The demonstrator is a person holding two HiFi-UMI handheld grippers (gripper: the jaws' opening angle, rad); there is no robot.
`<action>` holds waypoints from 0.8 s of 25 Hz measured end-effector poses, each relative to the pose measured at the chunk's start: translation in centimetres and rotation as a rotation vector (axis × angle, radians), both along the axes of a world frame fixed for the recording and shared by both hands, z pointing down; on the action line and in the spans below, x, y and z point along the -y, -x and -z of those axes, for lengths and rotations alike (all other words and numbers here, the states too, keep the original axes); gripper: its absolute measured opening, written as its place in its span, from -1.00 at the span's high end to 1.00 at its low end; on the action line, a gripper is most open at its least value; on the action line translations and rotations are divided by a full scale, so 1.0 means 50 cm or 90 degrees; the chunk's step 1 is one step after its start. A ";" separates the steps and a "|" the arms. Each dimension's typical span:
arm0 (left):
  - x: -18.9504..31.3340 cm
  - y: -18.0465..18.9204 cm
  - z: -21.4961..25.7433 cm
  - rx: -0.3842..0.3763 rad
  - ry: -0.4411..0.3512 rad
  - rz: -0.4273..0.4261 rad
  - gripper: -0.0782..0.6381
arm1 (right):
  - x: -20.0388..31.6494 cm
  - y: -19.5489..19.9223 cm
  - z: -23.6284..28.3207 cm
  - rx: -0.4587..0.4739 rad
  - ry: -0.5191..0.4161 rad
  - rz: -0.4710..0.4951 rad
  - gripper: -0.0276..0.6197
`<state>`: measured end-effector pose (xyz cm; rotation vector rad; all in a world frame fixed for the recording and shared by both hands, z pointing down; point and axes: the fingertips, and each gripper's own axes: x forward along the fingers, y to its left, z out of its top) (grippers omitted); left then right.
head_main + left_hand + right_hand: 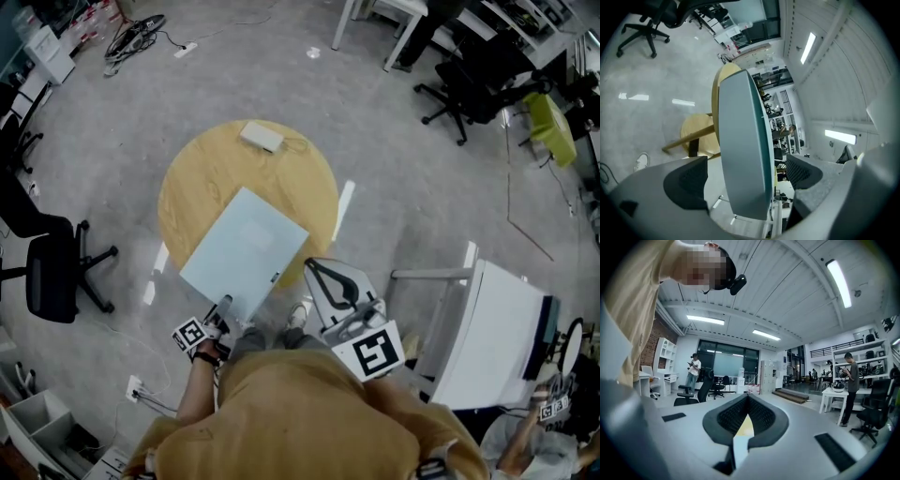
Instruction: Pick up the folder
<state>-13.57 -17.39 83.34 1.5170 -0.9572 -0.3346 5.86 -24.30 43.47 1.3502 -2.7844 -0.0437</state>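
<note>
Folder (246,251) lay on the round worktop (202,173) with its near corner overhanging. Its edge stood between my left gripper's (223,306) released jaws, touching neither pad. Right gripper (319,274), just beside that corner, had its jaws clenched on nothing. Grasp step, I judged: next, close squarely on the edge, then lift.

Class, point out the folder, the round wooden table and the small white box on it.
folder (246,251), head view, middle of its pale blue cover.
round wooden table (211,169), head view, bare wood of its top.
small white box (262,136), head view, centre of its top.
</note>
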 end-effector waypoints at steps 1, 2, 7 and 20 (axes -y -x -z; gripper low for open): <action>0.012 -0.025 0.005 -0.056 -0.010 0.008 -0.64 | -0.002 -0.010 -0.003 -0.003 0.001 -0.005 0.92; 0.021 -0.042 0.004 -0.094 -0.013 0.013 -0.64 | -0.004 -0.020 -0.006 -0.007 0.004 -0.011 0.92; 0.035 -0.061 -0.025 -0.133 0.015 0.016 -0.64 | -0.017 -0.053 -0.010 -0.024 0.010 -0.033 0.92; 0.009 -0.089 0.014 -0.176 -0.006 -0.025 -0.15 | -0.039 -0.103 -0.014 -0.018 0.008 -0.072 0.92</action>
